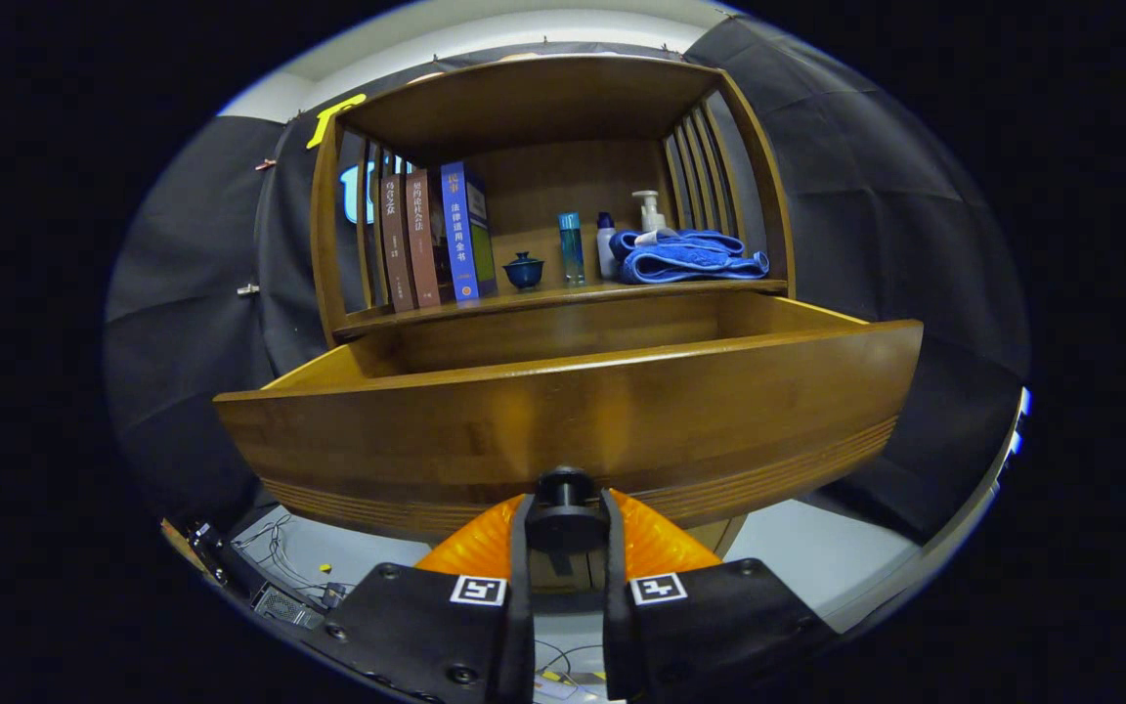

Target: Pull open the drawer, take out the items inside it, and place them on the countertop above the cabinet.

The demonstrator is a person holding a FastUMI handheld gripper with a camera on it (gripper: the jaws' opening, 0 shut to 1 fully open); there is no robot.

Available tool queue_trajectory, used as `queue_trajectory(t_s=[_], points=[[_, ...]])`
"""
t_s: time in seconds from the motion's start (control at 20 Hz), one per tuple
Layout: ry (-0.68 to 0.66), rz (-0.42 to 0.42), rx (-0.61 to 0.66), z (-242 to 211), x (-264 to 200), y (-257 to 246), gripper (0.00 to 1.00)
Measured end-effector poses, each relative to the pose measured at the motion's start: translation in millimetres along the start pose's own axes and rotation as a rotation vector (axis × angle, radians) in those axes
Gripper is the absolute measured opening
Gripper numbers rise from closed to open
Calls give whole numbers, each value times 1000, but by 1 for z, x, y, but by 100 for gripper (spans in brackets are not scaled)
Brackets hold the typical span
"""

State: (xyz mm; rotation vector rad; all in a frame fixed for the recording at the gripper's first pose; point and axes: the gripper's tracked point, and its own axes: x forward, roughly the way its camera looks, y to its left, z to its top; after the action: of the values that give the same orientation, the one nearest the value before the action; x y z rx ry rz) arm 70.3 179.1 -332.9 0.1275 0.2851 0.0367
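The wooden drawer (573, 420) stands pulled out from the cabinet, its wide front panel close before me. My gripper (564, 518) is shut on the dark round drawer knob (564, 497) at the lower middle of that panel, one finger on each side. The drawer's inside is hidden behind its front; I see just the back wall and side rims. Above it lies the countertop (563, 293), a shelf bearing three upright books (431, 240), a small blue teacup (524, 271), a teal bottle (572, 248), a white bottle (606, 246), a pump bottle (650, 209) and a folded blue towel (688, 257).
Slatted wooden sides and a top board (534, 98) enclose the shelf. Below the drawer, on the left, cables and small devices (275, 577) lie on a pale floor (817, 548). Black cloth walls surround the cabinet.
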Motion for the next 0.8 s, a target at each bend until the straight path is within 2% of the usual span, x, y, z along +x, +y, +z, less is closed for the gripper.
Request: queue_trajectory(t_s=[0.1,0.25,0.4,0.55,0.8], points=[[-3,0,-14,0,0,0,32],[-12,14,-30,2,0,2,40],[-4,53,-28,3,-4,6,68],[-29,46,-47,15,-13,1,96],[-84,45,-48,60,-32,-1,97]])
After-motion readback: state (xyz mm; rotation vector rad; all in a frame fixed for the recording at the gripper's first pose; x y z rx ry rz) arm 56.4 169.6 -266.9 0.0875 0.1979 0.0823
